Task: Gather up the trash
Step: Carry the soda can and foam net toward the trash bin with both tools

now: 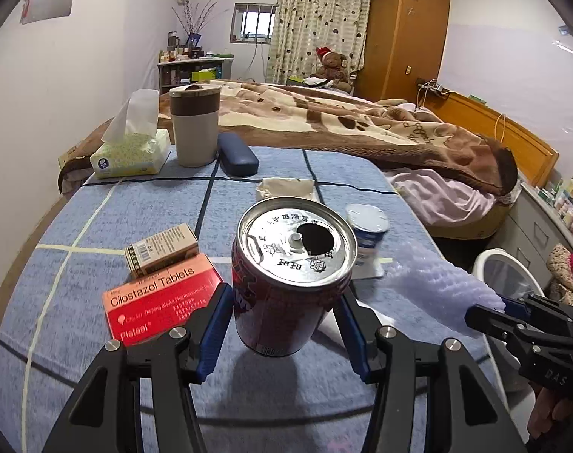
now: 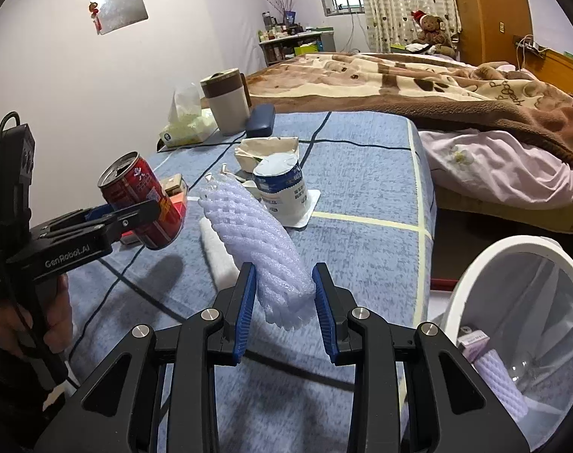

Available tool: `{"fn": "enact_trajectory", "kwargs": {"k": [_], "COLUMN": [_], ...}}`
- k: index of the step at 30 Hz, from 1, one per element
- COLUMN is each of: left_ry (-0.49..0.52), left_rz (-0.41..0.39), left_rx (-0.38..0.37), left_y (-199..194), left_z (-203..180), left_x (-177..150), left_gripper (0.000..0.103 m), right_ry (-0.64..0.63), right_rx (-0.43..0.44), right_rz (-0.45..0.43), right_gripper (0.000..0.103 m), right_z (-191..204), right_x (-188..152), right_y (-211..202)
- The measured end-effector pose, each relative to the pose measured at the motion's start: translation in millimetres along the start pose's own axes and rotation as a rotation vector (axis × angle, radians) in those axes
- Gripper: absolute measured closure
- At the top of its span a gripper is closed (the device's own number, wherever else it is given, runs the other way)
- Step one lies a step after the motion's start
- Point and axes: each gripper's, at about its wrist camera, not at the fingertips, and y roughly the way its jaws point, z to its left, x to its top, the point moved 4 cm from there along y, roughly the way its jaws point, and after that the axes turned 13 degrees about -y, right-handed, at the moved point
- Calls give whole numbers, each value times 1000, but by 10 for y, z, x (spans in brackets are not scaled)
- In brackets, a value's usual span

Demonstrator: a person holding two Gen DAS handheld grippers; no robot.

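Mid-carry: left hand-held gripper (image 1: pixel 286 317) clamped on red can (image 1: pixel 290 271), right hand-held gripper (image 2: pixel 284 302) clamped on foam net (image 2: pixel 256 238), both lifted off tabletop (image 2: pixel 362 173); next, swing over white bin (image 2: pixel 513 249) and release.

On the table (image 1: pixel 97 339), the cup (image 1: pixel 194 128) stands between the tissue pack (image 1: pixel 131 153) and the case (image 1: pixel 238 154). The small box (image 1: pixel 161 253) lies on the tablet box (image 1: pixel 160 304). The bin (image 2: pixel 520 324) stands beside the table.

Tissue box (image 1: pixel 130 154), mug (image 1: pixel 194 126), glasses case (image 1: pixel 238 154) (all clustered).
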Motion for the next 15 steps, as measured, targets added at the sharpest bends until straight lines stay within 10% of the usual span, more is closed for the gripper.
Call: {"fn": "enact_trajectory", "kwargs": {"k": [15], "left_ry": [46], "left_rz": [7], "left_rx": [-73], "left_y": [-282], "left_z": [-342], "left_x": [-220], "left_gripper": [48], "right_ry": [38], "right_rx": [-42], "right_rz": [-35], "right_gripper": [71], "right_z": [-62], "right_x": [-110], "right_y": [-276]}}
